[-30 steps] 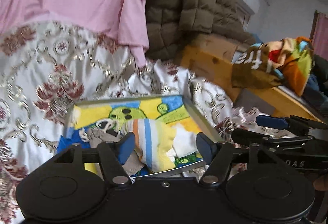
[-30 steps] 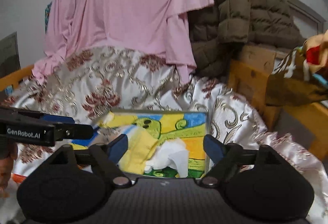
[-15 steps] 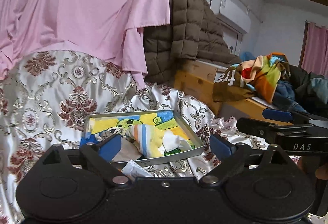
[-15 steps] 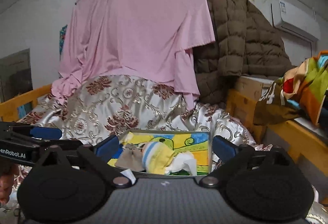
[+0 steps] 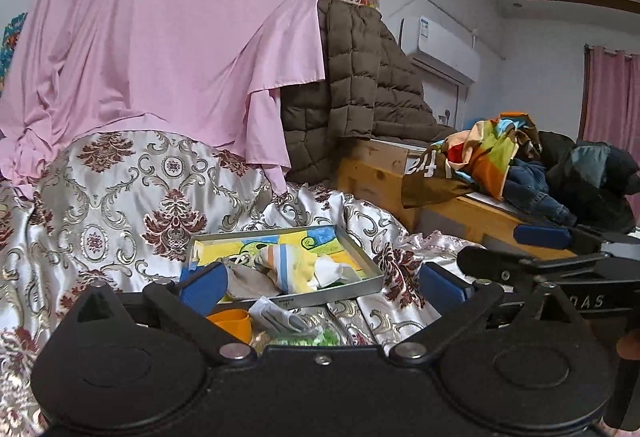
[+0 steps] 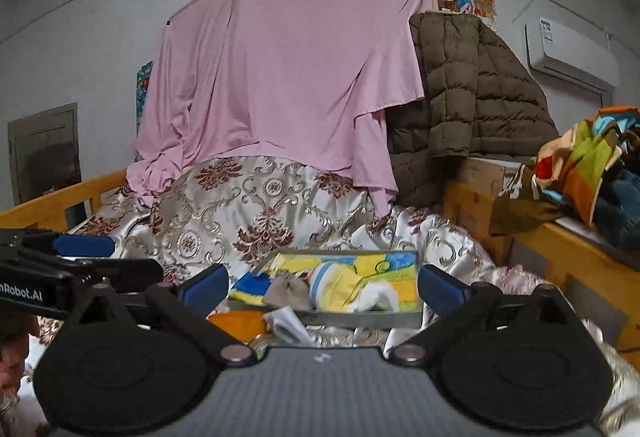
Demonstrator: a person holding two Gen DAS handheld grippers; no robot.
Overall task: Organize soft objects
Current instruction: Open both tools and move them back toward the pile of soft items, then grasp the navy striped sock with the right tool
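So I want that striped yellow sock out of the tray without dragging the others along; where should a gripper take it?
Grip the striped yellow sock at its raised striped hump, coming from above. It bulges above the tray rim there, while its lower end lies against the white sock and the grey cloth.

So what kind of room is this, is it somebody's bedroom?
Probably a bedroom, yes. A wooden bed frame is draped with a flowery satin cover, a brown puffer coat and other clothes are piled about, and an air conditioner hangs on the wall.
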